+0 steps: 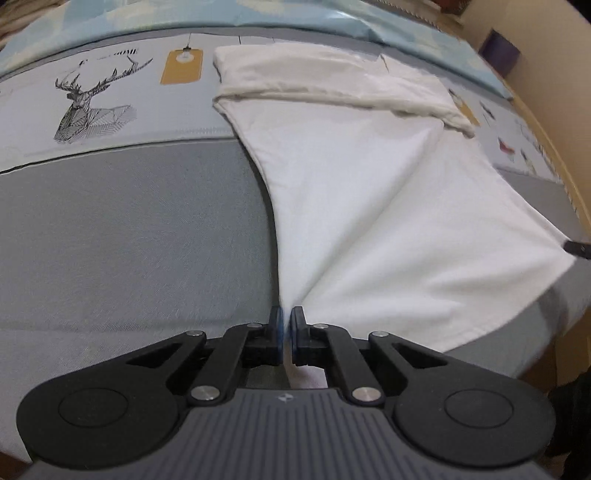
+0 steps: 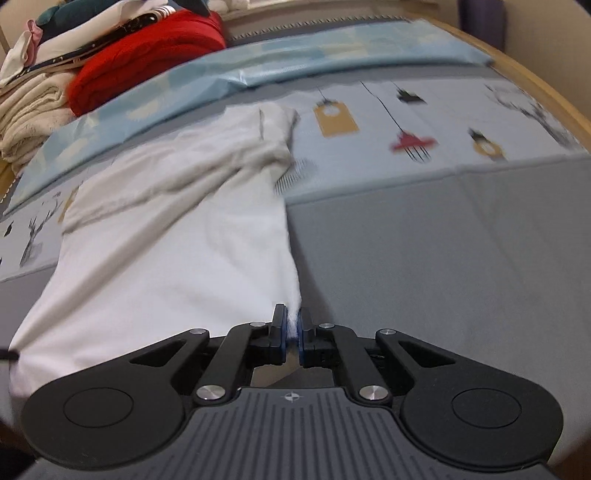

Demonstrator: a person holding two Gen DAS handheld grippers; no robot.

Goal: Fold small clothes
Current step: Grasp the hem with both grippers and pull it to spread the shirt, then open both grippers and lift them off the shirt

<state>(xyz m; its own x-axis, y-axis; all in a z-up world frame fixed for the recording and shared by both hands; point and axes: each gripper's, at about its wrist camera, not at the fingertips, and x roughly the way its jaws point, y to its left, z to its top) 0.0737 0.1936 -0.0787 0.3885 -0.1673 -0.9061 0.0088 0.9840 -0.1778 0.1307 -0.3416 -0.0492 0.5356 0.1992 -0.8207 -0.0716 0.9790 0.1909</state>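
The left gripper, black with blue pads, is clenched on the near left corner of the white cotton garment, and a tuft of the cloth shows pinched between its closed jaws. Holding the hem at this corner lets the cloth be drawn taut, which is probably why diagonal creases fan out from the pinch toward the far right.

The garment lies spread on the bed, on a grey bedsheet printed farther off with a line-drawn deer and mustard tags. Its long axis runs from near to far: the hem is at the near edge by the grippers, and the far end points toward a pale blue folded sheet. That far end is already turned over into a thick cream-looking band lying across the width.

The right gripper is likewise clamped on the garment, at the near right corner, white fabric caught between its pads. With both near corners held, my reading is that the hem is ready to be lifted and carried toward the far end for a crosswise fold, though the motion blur leaves the direction uncertain.

Far left in the right wrist view, a red knitted bundle sits among stacked beige towels, well apart from the work.
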